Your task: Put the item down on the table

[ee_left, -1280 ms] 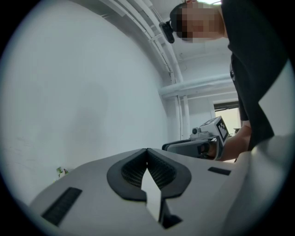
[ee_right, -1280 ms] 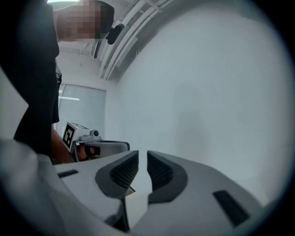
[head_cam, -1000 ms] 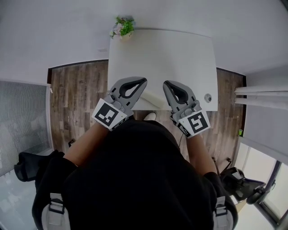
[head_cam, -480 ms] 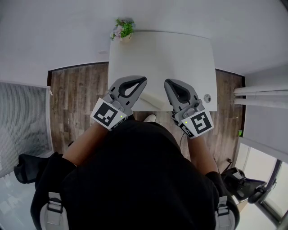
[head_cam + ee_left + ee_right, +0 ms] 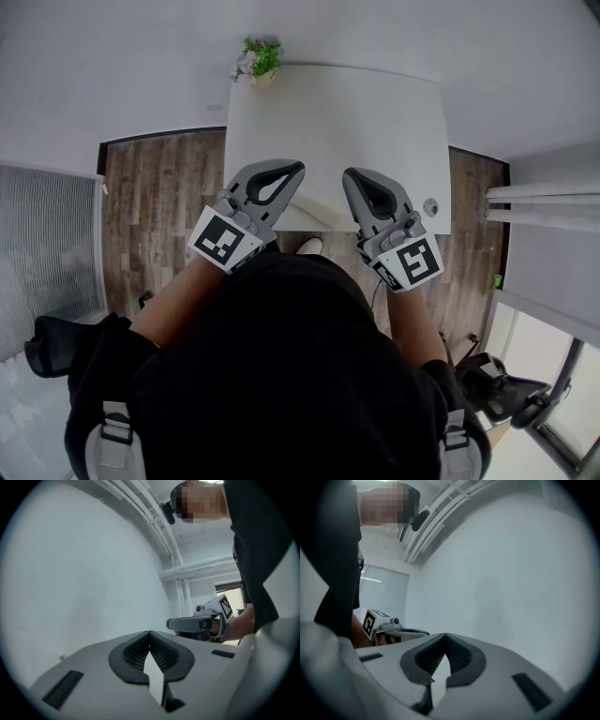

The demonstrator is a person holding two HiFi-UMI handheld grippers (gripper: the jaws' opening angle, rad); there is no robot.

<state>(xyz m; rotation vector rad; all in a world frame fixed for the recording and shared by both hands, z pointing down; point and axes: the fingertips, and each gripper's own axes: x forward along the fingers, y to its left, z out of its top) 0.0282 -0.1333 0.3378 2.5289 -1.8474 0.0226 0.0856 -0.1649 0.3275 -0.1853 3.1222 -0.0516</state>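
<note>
Open room is offered over the middle and far right of the white tabletop (image 5: 337,122). Its far left corner is taken up by a small potted plant (image 5: 256,58), and a small round fitting (image 5: 430,205) is set at the near right edge. The near edge is occupied by the left gripper (image 5: 296,170) and the right gripper (image 5: 349,175), held side by side with a narrow gap between them. The far edge is closed off by a wall (image 5: 375,37).
</note>
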